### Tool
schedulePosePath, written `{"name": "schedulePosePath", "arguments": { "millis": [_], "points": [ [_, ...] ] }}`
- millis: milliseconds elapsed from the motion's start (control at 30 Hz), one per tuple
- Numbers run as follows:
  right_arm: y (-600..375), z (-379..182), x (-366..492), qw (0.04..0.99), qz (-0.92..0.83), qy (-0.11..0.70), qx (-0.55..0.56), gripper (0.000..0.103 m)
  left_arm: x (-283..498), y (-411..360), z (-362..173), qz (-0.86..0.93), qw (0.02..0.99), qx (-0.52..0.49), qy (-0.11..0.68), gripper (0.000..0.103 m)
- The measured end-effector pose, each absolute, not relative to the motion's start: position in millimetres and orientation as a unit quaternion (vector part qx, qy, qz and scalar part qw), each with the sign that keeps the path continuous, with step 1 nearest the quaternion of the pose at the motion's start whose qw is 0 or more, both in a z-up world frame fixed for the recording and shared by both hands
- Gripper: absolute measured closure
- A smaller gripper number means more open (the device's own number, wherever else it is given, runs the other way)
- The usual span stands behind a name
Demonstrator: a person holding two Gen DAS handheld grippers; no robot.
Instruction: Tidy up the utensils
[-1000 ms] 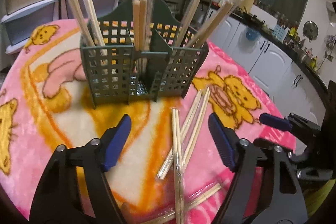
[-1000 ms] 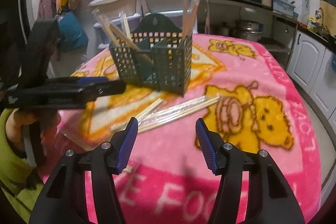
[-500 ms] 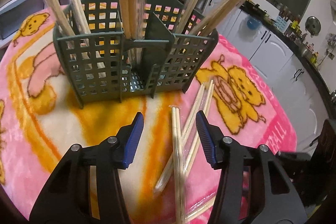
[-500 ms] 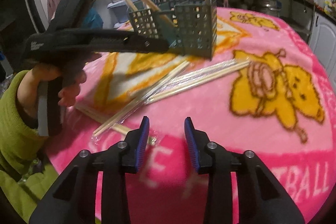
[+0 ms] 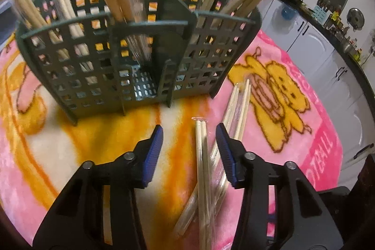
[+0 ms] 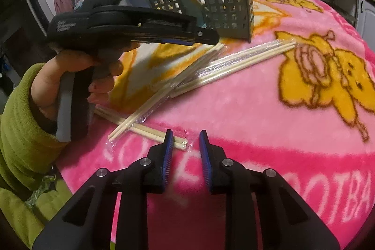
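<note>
Pink cartoon-print fleece covers the bench point(image 6: 257, 114), with white kitchen cabinets point(image 5: 311, 43) behind. Nearest, the right tongs point(image 6: 186, 141) have just been closing and stand narrowly parted with nothing between the pads, their tips hovering at the end of one wrapped chopstick pair point(image 6: 150, 131) that lies crosswise. The left tongs point(image 5: 189, 135) have also been closing; they are half open and empty, straddling another wrapped chopstick pair point(image 5: 202, 156) that lies lengthwise between the pads without being touched. More wrapped pairs point(image 6: 236, 62) fan out beyond. Farthest stands the green lattice utensil caddy point(image 5: 131, 62), already holding upright chopsticks. To grip well, the left tongs probably should sink until the pads flank the sticks, then squeeze squarely so the slick wrapper cannot slide.
</note>
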State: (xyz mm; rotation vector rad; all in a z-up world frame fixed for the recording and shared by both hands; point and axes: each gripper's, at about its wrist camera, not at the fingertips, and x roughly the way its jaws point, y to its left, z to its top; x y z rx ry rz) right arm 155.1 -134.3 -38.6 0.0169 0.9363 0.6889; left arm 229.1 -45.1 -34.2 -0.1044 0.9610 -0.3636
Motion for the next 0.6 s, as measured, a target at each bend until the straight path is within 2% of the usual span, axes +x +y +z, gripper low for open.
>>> {"name": "schedulePosePath", "arguments": {
  "millis": [67, 233, 300, 367, 467, 600],
  "points": [
    [-134, -39, 155, 0.835, 0.326, 0.442, 0.009, 0.083, 232, -44, -39, -0.175, 0.865, -0.059, 0.467, 0.065],
    [-132, -38, 151, 0.838, 0.328, 0.436, 0.001, 0.099, 238, -48, -44, -0.178, 0.86, -0.061, 0.475, 0.069],
    [-133, -37, 149, 0.84, 0.328, 0.432, 0.0, 0.1, 240, -49, -44, -0.179, 0.859, -0.06, 0.476, 0.069],
    [-134, -36, 149, 0.842, 0.328, 0.428, 0.002, 0.101, 243, -51, -44, -0.179, 0.858, -0.06, 0.477, 0.075],
    [-136, -34, 149, 0.847, 0.324, 0.422, 0.0, 0.101, 246, -54, -46, -0.185, 0.855, -0.056, 0.48, 0.09],
    [-140, -29, 148, 0.855, 0.315, 0.413, -0.005, 0.102, 249, -62, -50, -0.185, 0.855, -0.046, 0.482, 0.095]
  ]
}}
